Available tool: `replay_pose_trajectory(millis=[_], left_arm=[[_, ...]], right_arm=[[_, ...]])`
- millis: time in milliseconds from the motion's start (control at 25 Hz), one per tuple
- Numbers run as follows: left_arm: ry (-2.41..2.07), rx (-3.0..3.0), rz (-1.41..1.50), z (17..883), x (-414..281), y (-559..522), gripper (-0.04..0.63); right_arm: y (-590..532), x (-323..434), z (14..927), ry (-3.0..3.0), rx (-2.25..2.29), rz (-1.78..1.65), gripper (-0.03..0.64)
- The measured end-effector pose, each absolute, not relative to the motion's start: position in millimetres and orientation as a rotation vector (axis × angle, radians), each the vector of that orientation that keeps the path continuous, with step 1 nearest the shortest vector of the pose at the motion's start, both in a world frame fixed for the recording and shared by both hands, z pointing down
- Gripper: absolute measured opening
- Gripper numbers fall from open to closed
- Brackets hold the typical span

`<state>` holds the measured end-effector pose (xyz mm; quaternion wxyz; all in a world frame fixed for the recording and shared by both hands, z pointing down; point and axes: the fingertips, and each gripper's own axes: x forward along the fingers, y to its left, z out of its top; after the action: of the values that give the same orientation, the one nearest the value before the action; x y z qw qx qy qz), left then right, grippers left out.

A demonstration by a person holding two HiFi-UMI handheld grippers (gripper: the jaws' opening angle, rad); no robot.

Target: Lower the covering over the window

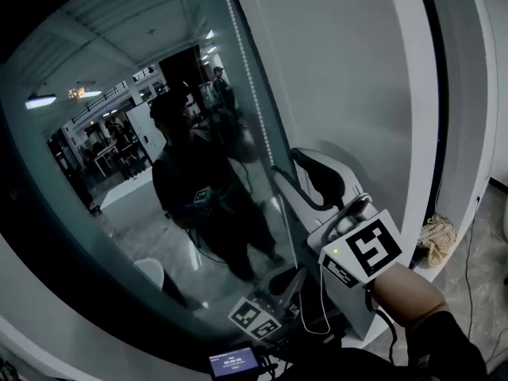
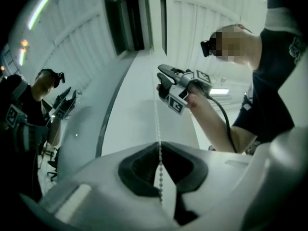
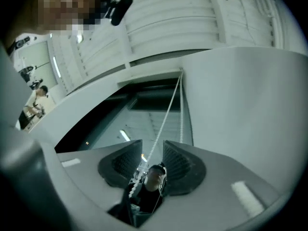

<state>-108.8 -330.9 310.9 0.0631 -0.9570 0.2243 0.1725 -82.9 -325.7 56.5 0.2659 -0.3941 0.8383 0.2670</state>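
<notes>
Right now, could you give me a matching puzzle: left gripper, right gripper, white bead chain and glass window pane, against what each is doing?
Things:
1. left gripper
2. right gripper
3. white bead chain
4. glass window pane

States:
A. jaws apart, chain passing loosely between
B. reflects the person
C. runs along the window's right edge
D. jaws shut on the chain

Pairs: 1-D, 2-A, 3-C, 4-B

Cut off by the head view's top edge: upper end of the bead chain [image 1: 248, 78]. Lost in dark at its bottom edge: most of the left gripper [image 1: 258, 316]. Too dark to identify in the right gripper view: band [image 3: 155, 100] across the window [image 3: 139, 124] top.
</notes>
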Motion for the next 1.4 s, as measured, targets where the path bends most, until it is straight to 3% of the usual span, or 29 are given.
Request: replay_pose_trajectory(millis=[200, 320, 400, 440, 560, 720, 920, 1160, 1400], left_arm=[[0.785, -2.799, 0.421, 318.4, -110.1, -316.1, 0.012], [0.844, -2.75, 0.288, 333.8, -101.1, -310.2, 0.012], [0.875, -2.745, 0.184, 361.5, -94.6, -312.3, 0.012], [0.881, -2.761, 0.144, 377.3, -92.6, -314.7, 0.012], [0.914, -2.833, 0.041, 415.2, -87.3, -310.9, 0.014], [0.924, -2.856, 0.05, 441.6, -74.4, -292.0, 0.014], [1.193, -2.588, -0.065, 438.9, -97.6, -323.5, 0.015], [1.499, -2.361, -0.065, 430.0, -168.2, -335.5, 0.015], [1.484, -2.29, -0.071, 426.8, -181.8, -324.1, 0.015]], right_arm=[[-338.0, -33.1, 53.7, 2.073, -1.104, 0.562, 0.107], [-308.4, -23.1, 44.7, 1.973, -1.078, 0.689, 0.089], [-289.1, -27.8, 38.8, 1.978, -1.037, 0.734, 0.031], [-288.0, -35.1, 37.8, 2.032, -1.003, 0.704, 0.034], [-313.6, -58.3, 46.6, 2.25, -0.942, 0.538, 0.126], [-328.8, -51.1, 73.1, 2.307, -0.952, 0.476, 0.129], [-301.0, -25.9, 74.5, 2.059, -1.172, 0.815, 0.111], [-336.9, -23.7, 108.8, 2.024, -1.33, 0.587, 0.16], [-364.6, -13.9, 103.4, 1.904, -1.391, 0.444, 0.159]])
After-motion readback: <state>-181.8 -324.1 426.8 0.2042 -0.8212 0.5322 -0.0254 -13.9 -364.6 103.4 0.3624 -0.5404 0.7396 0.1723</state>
